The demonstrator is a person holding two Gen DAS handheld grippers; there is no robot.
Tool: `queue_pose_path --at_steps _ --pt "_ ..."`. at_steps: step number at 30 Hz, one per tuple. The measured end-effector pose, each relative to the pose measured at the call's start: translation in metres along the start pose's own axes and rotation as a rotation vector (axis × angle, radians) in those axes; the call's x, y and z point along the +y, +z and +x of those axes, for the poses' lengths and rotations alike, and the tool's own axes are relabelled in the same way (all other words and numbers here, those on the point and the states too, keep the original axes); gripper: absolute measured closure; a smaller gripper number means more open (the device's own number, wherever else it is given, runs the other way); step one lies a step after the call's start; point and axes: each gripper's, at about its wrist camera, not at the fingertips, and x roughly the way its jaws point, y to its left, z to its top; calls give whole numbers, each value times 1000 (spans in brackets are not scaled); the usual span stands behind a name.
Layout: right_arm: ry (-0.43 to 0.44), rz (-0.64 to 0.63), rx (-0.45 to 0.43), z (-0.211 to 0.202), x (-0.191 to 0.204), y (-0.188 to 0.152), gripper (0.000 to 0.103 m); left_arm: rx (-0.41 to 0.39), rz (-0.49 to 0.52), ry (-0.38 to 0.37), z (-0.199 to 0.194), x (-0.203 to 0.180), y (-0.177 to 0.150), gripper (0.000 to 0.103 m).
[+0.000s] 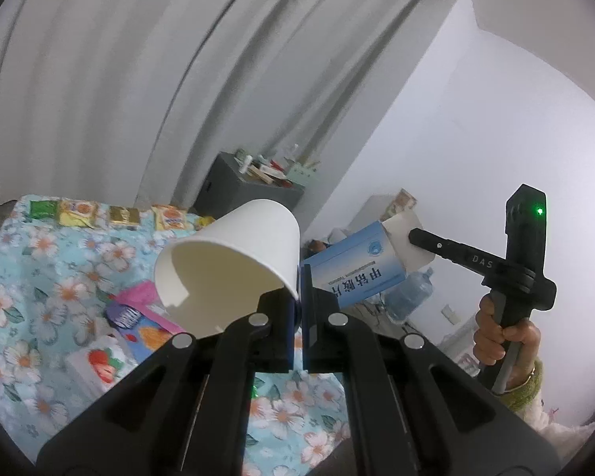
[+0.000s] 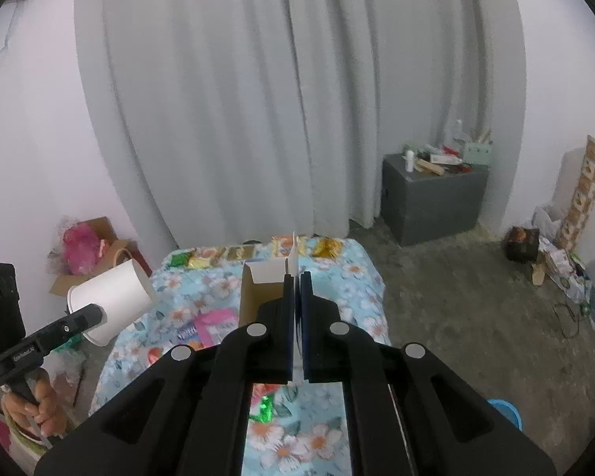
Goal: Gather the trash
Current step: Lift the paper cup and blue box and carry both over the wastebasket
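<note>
We see a room with pale grey curtains (image 2: 289,99) and white walls, from two cameras riding on hand-held grippers.

The left hand-held gripper (image 1: 300,277) is clenched on the rim of a white paper cup (image 1: 234,254). The cup is lifted off the surface and tipped on its side, its open mouth facing back toward the camera. In the right wrist view the same cup (image 2: 111,297) hangs at the left, pinched at its rim by the left hand-held gripper (image 2: 99,315), with the person's left hand (image 2: 39,408) wrapped round the handle below.

The right hand-held gripper (image 2: 297,281) is clenched on a white flap of a small cardboard box (image 2: 263,289), which is open at the top and held in the air. From the left wrist view we see that box (image 1: 353,269) is blue and white with printed characters, tilted, gripped at its white flap by the right hand-held gripper (image 1: 410,234). The person's right hand (image 1: 503,337) holds that handle, with a green sleeve (image 1: 529,386) at the wrist.

Below both sits a bench covered by a light blue floral cloth (image 2: 349,277). On it lie a row of snack packets (image 2: 258,252) along the far edge and a pink wrapper (image 2: 216,323) nearer us.

A grey cabinet (image 2: 432,198) cluttered on top stands by the curtains. A large water bottle (image 1: 410,291) stands on the concrete floor (image 2: 456,297).
</note>
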Motion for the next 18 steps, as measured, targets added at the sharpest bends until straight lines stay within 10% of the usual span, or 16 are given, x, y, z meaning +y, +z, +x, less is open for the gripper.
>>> queue_pose_path --at_steps 18 --pt "-112 129 9 -29 -83 -49 100 132 74 -71 69 -51 -34 103"
